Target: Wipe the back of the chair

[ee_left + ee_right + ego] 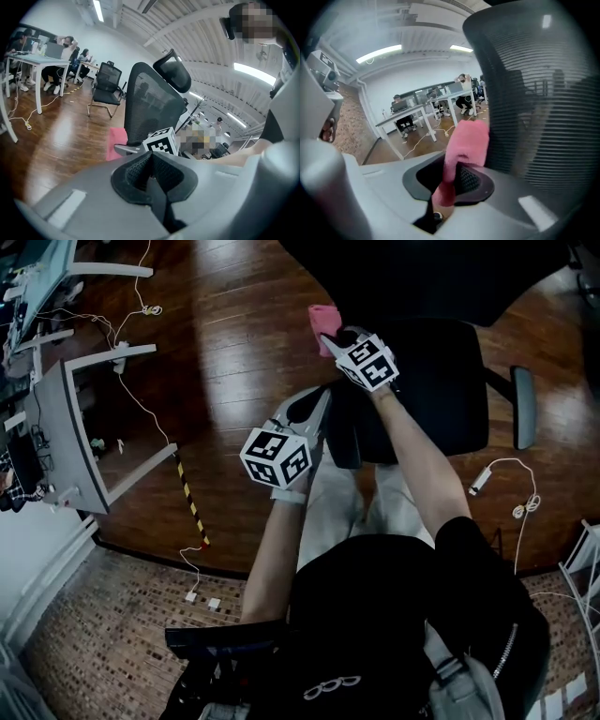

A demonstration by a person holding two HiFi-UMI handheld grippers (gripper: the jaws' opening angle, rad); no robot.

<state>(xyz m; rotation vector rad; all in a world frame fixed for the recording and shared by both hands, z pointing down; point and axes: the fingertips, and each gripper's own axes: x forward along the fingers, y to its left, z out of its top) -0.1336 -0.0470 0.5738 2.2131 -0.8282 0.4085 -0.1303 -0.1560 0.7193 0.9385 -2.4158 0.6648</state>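
One pink cloth (465, 140) sits pinched in right gripper (452, 180) fingers beside the chair back (539, 93); left gripper (151, 165) fingers pressed together.

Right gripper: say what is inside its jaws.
The right gripper is shut on a pink cloth, sticking out beside the chair's mesh back. Its clamped end is hidden inside the grip.

A dark wooden floor (234, 324) bears white desks (66, 427) at the left, a yellow-and-black striped strip (190, 502) just beside them, a white plugged cable (480, 480) at the right and patterned carpet (103, 634) nearer, while far off seated people (63, 47) sit at a white tabletop (28, 58) near an unoccupied black chair (108, 77).
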